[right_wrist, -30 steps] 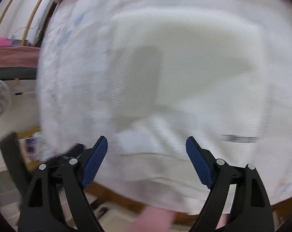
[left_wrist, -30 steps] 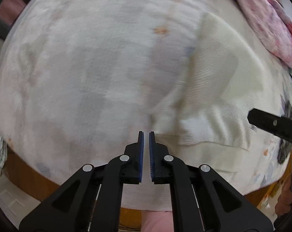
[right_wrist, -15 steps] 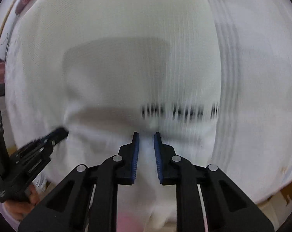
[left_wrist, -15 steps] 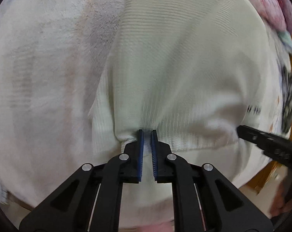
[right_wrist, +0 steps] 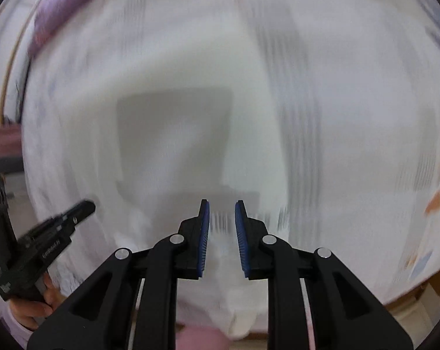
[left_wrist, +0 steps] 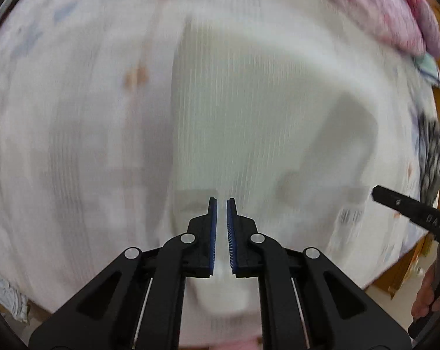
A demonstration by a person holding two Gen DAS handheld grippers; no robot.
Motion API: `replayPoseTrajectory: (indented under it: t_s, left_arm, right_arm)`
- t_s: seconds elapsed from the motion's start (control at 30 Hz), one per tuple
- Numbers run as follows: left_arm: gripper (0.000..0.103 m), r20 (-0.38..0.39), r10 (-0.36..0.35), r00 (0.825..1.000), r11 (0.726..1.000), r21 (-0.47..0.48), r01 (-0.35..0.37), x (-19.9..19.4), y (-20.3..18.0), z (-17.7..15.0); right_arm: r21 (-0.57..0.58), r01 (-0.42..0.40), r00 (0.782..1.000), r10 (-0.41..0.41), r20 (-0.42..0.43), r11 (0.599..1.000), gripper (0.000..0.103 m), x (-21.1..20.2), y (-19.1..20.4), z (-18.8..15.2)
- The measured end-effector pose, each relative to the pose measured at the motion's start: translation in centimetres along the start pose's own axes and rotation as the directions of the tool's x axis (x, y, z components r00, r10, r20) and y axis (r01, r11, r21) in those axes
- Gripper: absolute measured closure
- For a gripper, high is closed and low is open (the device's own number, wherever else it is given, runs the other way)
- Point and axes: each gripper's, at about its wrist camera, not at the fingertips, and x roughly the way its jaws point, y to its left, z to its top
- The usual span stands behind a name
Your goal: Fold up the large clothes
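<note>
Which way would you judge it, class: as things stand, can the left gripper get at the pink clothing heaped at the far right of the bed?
Probably not yet. The left gripper is shut on the white garment; the pink clothing lies well beyond, unobstructed.

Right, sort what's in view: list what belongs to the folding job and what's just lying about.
Job in hand:
white ribbed garment
left gripper, shut on the garment's near edge
right gripper, jaws opening, garment fabric between them

Lying about:
pink clothes
black-and-white cloth
purple cloth
patterned cover underneath
</note>
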Motion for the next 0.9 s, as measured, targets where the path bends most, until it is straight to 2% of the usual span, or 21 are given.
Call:
replayPoseTrajectory:
  t_s: [0.1, 0.2, 0.3, 0.37, 0.47, 0.53, 0.57, 0.6, 0.63, 0.7, 0.77, 0.8, 0.83, 0.9]
  left_arm:
    - [0.094, 0.043, 0.046, 0.998, 0.999, 0.012, -0.047, 0.4, -0.8, 5.0]
    - [0.094, -0.011, 0.08, 0.997, 0.997, -0.002, -0.08, 3.7, -0.8, 7.9]
    - [0.094, -0.056, 0.102, 0.993, 0.995, -0.016, -0.103, 6.3, -0.4, 9.6]
    - [0.094, -0.057, 0.09, 0.994, 0.995, -0.045, -0.093, 6.8, 0.4, 10.5]
    - [0.094, -0.045, 0.099, 0.994, 0.995, -0.008, -0.099, 7.5, 0.6, 11.5]
    - [0.095, -0.05, 0.111, 0.993, 0.994, 0.019, -0.11, 6.9, 0.5, 11.5]
    - [0.096, -0.057, 0.137, 0.989, 0.989, 0.061, -0.134, 6.0, 0.1, 10.9]
    - [0.096, -0.06, 0.149, 0.987, 0.986, 0.09, -0.143, 5.4, -0.2, 10.3]
    - [0.095, -0.061, 0.143, 0.988, 0.984, 0.118, -0.135, 4.5, -0.4, 8.9]
    - [0.095, -0.093, 0.106, 0.99, 0.989, 0.116, -0.095, 3.5, -0.1, 5.9]
    - [0.095, -0.146, 0.08, 0.986, 0.995, 0.066, -0.071, 3.0, 0.9, 1.8]
    - [0.087, -0.168, 0.075, 0.983, 0.997, 0.043, -0.069, 3.1, 1.2, 0.3]
    - [0.07, -0.204, 0.065, 0.977, 0.998, -0.001, -0.066, 3.4, 1.9, -2.1]
    - [0.051, -0.261, 0.017, 0.965, 0.996, -0.084, -0.04, 4.4, 3.1, -6.0]
  right_arm:
    - [-0.03, 0.032, 0.998, -0.03, 0.051, 0.999, 0.085, -0.4, 0.8, 5.2]
    - [-0.037, 0.044, 0.999, -0.044, -0.005, 0.998, 0.085, 1.9, 1.2, 9.0]
    - [-0.062, 0.062, 0.996, -0.066, -0.056, 0.996, 0.087, 3.9, 0.9, 10.4]
    - [-0.018, 0.057, 0.996, -0.058, -0.075, 0.998, 0.089, 5.4, 0.6, 11.1]
    - [0.051, 0.025, 0.995, -0.02, -0.095, 0.998, 0.09, 6.7, -0.3, 11.7]
    - [0.046, 0.038, 0.994, -0.033, -0.107, 0.998, 0.09, 6.3, -0.2, 11.8]
    - [0.027, 0.045, 0.993, -0.042, -0.107, 0.999, 0.089, 5.7, 0.1, 11.5]
    - [0.013, 0.04, 0.993, -0.039, -0.11, 0.999, 0.084, 5.2, 0.3, 11.5]
    - [-0.002, 0.01, 0.993, -0.01, -0.118, 1.0, 0.084, 4.2, 0.5, 10.3]
    - [-0.006, -0.033, 0.991, 0.032, -0.133, 0.999, 0.078, 3.5, 0.4, 7.7]
    - [-0.013, -0.005, 0.987, 0.003, -0.158, 1.0, 0.077, 3.6, -0.3, 4.2]
    - [0.0, -0.006, 0.985, 0.006, -0.17, 1.0, 0.077, 3.7, -0.8, 2.8]
    - [0.038, -0.03, 0.98, 0.036, -0.193, 0.999, 0.076, 4.0, -1.6, 0.7]
    - [0.101, -0.04, 0.971, 0.063, -0.231, 0.994, 0.076, 4.4, -2.7, -2.0]
